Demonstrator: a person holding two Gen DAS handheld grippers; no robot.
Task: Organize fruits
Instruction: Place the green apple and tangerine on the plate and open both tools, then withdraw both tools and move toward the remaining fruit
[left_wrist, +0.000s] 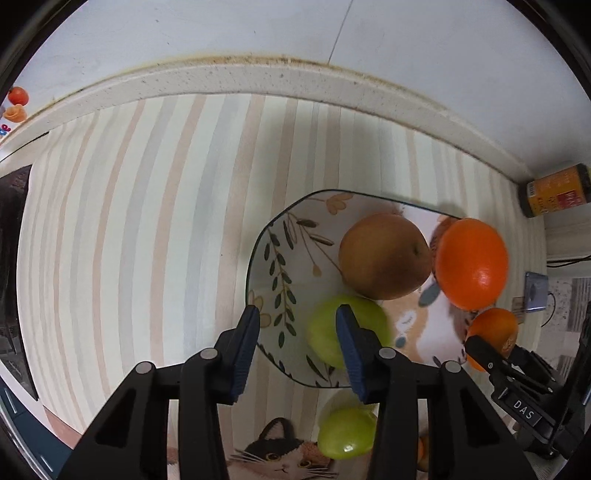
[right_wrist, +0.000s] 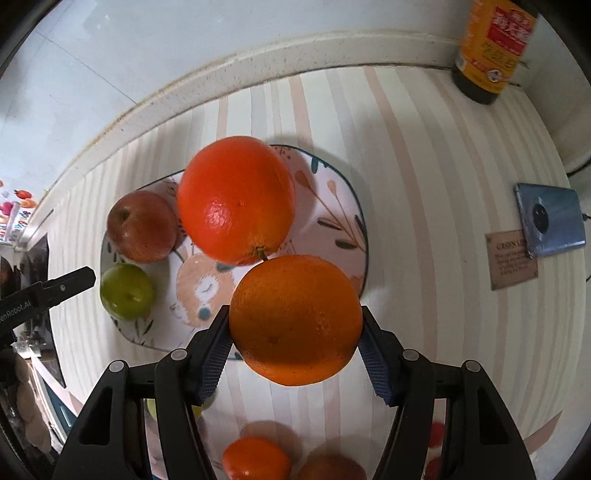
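Now right gripper (right_wrist: 295, 332) clamps orange (right_wrist: 295, 319) above plate (right_wrist: 347, 206)

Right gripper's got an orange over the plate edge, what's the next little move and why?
Probably ease the right gripper forward and lower the round orange onto the bare patch of the floral ceramic plate, since the gripper's jaws clamp the orange above the plate's near rim.

Left claw (left_wrist: 297, 326) agape, right claw (right_wrist: 295, 328) clamped.
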